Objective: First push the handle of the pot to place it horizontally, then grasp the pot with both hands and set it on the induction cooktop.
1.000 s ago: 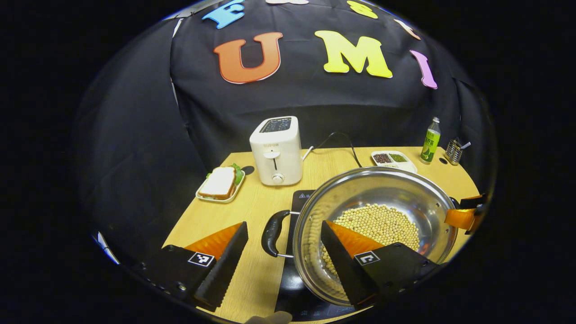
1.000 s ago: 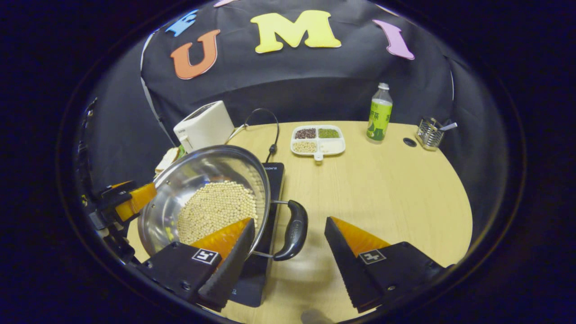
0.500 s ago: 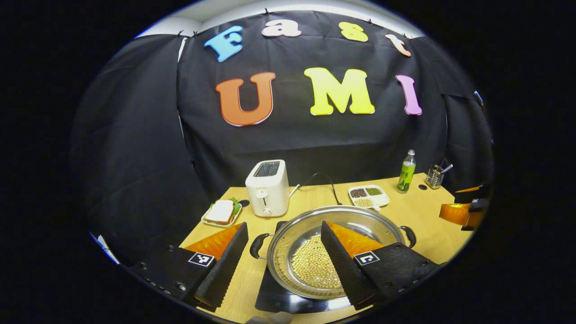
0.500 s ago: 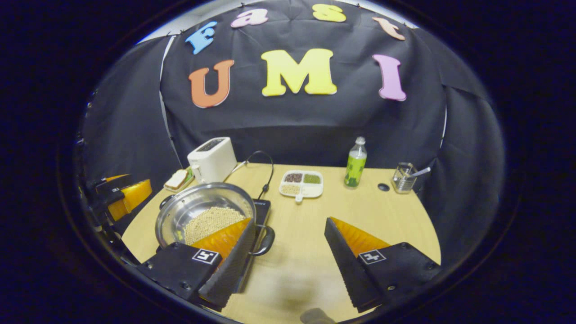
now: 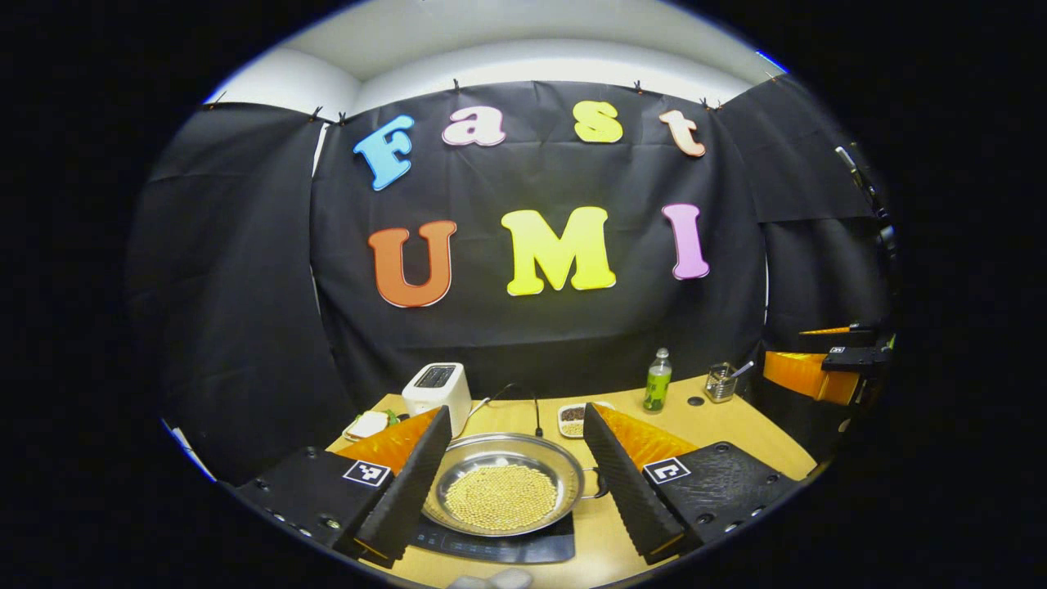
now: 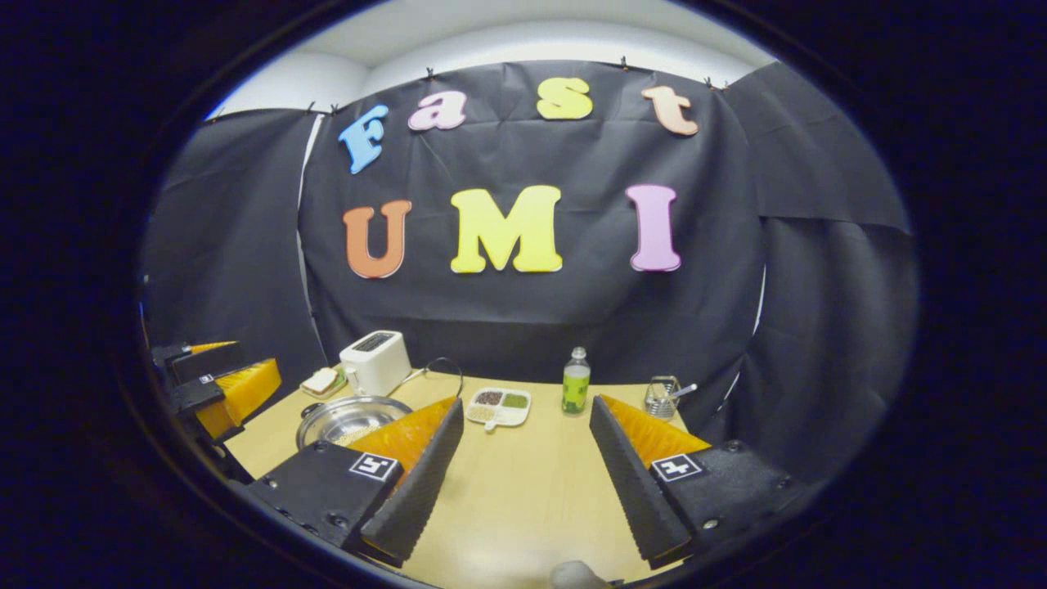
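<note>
The round stainless-steel pot of pale beans (image 5: 503, 491) sits on the flat black induction cooktop (image 5: 523, 546) w/ its side handle (image 5: 599, 483) level, so the task looks done. Left hand-held gripper (image 5: 517, 483) & right hand-held gripper (image 6: 525, 470) are both spread wide w/ nothing between the fingers, held well above the light wooden worktop (image 6: 540, 483), prob. clear of the pot so it rests free. White toaster (image 5: 438, 386) & green-label bottle (image 6: 576, 384) stand at the back; no writing on them legible.

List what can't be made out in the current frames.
- Left gripper view: the pot's left handle is hidden behind a finger; the cooktop's panel is too small.
- Right gripper view: a finger covers the pot's near side and the cooktop.
- The tray's contents are too small.
</note>
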Action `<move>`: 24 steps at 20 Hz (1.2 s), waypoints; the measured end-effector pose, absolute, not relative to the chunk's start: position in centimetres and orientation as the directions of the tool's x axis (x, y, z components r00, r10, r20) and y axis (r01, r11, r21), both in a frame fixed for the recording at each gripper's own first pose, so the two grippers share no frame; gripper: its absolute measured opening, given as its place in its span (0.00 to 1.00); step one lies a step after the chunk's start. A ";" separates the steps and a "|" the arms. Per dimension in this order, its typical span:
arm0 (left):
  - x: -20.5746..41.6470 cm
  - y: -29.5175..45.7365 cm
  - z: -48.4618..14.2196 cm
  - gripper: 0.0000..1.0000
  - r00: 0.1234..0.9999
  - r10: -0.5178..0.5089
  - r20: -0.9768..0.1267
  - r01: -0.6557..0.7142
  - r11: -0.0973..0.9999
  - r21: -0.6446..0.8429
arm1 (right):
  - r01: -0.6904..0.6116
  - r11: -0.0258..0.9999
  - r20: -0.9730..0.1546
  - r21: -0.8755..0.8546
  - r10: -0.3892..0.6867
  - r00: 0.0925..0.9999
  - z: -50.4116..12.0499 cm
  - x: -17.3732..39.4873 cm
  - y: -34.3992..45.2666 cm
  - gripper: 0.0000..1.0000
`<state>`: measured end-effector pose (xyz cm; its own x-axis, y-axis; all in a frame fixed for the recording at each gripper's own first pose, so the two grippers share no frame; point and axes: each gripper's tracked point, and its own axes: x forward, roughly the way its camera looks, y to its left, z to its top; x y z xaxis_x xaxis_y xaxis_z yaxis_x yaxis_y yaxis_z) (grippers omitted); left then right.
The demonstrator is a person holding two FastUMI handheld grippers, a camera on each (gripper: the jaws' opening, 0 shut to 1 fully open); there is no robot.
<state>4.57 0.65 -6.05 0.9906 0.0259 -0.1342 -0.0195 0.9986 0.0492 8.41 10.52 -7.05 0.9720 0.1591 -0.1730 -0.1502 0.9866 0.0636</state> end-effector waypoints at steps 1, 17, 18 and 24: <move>4.0 -0.5 -5.1 0.96 0.992 0.024 -0.121 -0.018 0.999 0.051 | -0.150 0.987 -0.158 0.057 0.157 0.975 -6.2 7.7 9.1 0.96; -1.2 -11.5 5.0 0.96 1.000 0.005 0.029 -0.005 1.000 0.019 | -0.058 0.991 0.030 0.121 0.055 0.998 1.8 -0.2 -6.2 0.98; -1.4 -11.4 5.3 0.96 0.999 0.011 0.036 -0.012 0.999 0.031 | -0.053 0.991 0.033 0.119 0.050 0.998 1.9 -0.2 -6.6 0.96; -1.6 -12.6 5.9 0.96 0.999 0.009 0.041 -0.009 1.000 0.021 | -0.055 0.991 0.028 0.123 0.052 0.998 2.1 -0.5 -8.2 0.98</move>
